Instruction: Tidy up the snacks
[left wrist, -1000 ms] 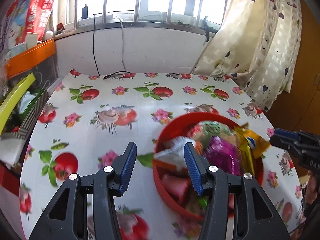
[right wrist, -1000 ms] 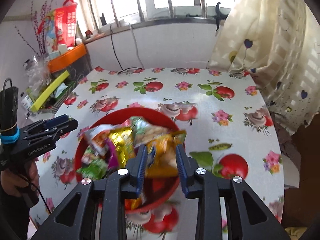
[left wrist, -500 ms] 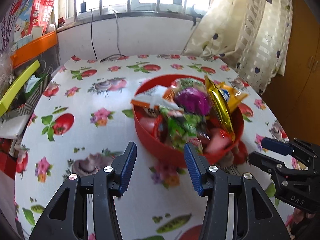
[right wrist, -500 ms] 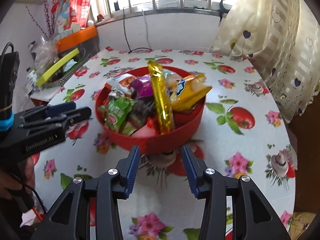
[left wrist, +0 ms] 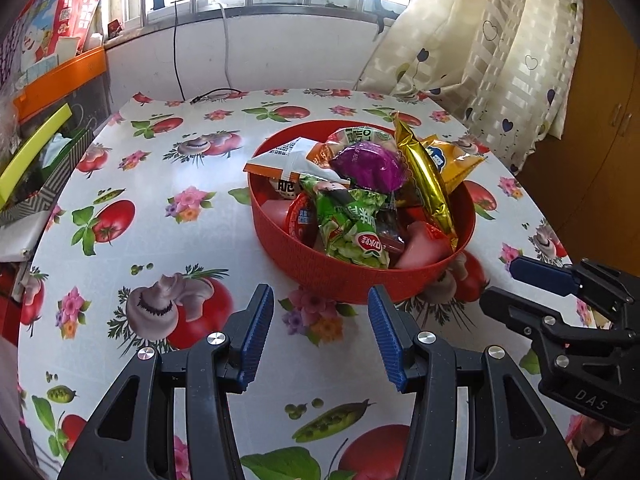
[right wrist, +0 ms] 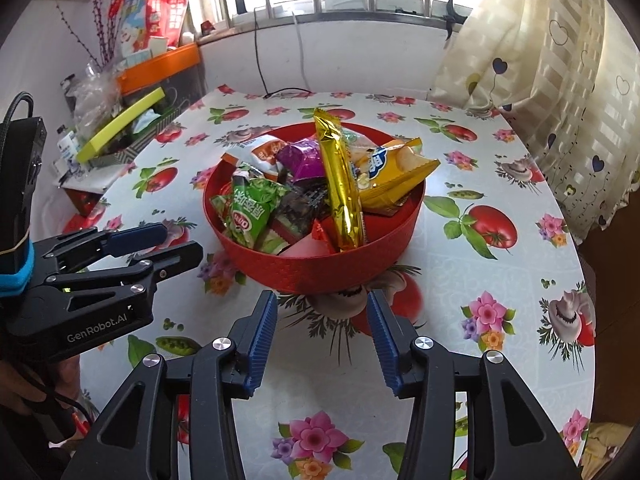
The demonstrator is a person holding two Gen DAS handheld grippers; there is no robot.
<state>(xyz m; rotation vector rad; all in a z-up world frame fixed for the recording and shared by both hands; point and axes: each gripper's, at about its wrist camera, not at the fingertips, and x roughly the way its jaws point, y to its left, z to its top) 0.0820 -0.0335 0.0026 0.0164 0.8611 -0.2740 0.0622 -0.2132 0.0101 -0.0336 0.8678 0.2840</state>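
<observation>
A red bowl (left wrist: 360, 276) is sitting on the tabletop (left wrist: 132, 264), toward its middle and slightly nearer the curtain-side edge, and it is brimming with snack packets. A long gold packet (right wrist: 340, 188) is leaning upright across the heap, a yellow chip bag (right wrist: 396, 176) is poking over the rim on the side toward the curtain (right wrist: 560, 64), a purple packet (left wrist: 368, 166) is lying near the top, and a green packet (right wrist: 250, 210) is resting against the wall nearest the camera side. An orange-and-white packet (left wrist: 286, 158) is jutting over the rim toward the window-side edge. The left gripper (left wrist: 320, 332) is hovering above the near part of the tabletop just short of the bowl, its jaws standing released with nothing between them. The right gripper (right wrist: 322, 332) is also hanging just short of the bowl's near wall, its jaws parted and gripping nothing, only the printed cloth showing between them. Each gripper is appearing at the side of the other's view, apart from the bowl. A cable (left wrist: 224, 92) is trailing onto the far edge of the tabletop below the window.
</observation>
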